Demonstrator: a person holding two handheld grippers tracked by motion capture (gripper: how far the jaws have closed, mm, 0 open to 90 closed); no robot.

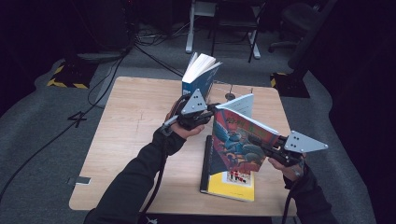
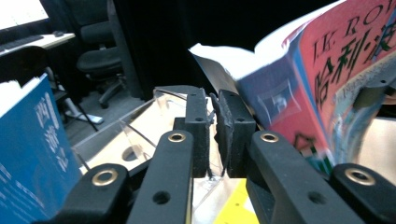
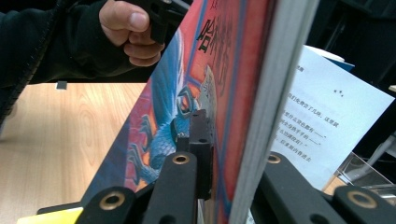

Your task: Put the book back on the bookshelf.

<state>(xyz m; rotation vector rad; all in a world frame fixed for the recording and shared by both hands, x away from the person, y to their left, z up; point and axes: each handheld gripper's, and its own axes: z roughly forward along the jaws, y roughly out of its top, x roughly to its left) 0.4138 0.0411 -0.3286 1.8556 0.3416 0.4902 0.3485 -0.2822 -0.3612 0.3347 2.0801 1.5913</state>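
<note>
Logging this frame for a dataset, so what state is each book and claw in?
Red book: lifted, tilted, partly open.
Blue book: upright, fanned open.
Yellow book: flat, closed.
Left claw: nearly shut at the red book's corner.
Right claw: shut on the red book.
</note>
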